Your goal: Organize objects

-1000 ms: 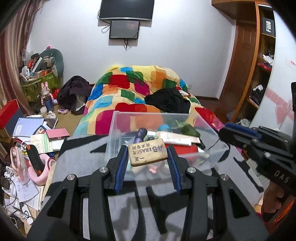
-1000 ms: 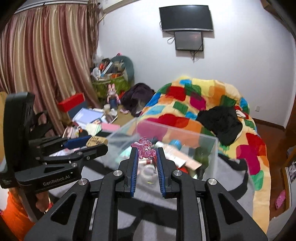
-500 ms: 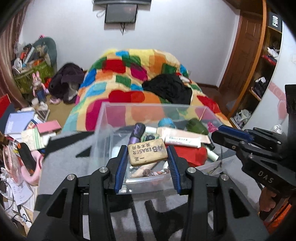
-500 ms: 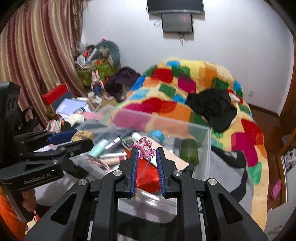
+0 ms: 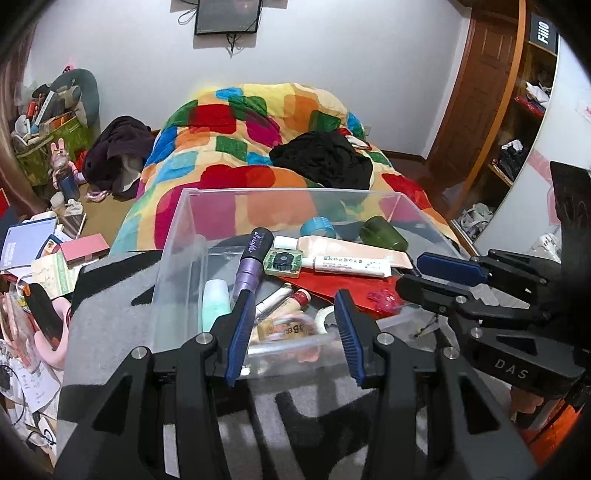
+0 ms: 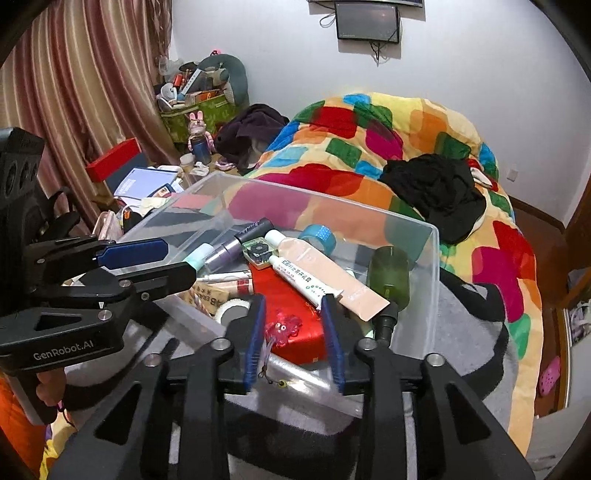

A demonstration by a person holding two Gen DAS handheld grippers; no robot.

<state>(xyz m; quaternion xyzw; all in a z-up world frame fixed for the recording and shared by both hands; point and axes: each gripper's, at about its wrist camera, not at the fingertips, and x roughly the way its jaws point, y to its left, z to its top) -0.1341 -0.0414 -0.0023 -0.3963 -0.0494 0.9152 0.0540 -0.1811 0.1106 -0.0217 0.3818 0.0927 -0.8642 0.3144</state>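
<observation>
Clear bin (image 5: 177, 236) | on grey-black blanket (image 5: 110, 295) | colourful quilt (image 5: 258, 122) behind

L gripper (image 5: 291, 332) open, eraser (image 5: 284, 328) in bin (image 5: 177, 258)

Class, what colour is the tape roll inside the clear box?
Blue; the tape roll shows best in the right wrist view.

"DAS" on right claw (image 5: 436, 277), "GenRobot.AI" on left claw (image 6: 147, 262), "Fillo" (white letters) on shelf sign (image 5: 543, 27)
</observation>
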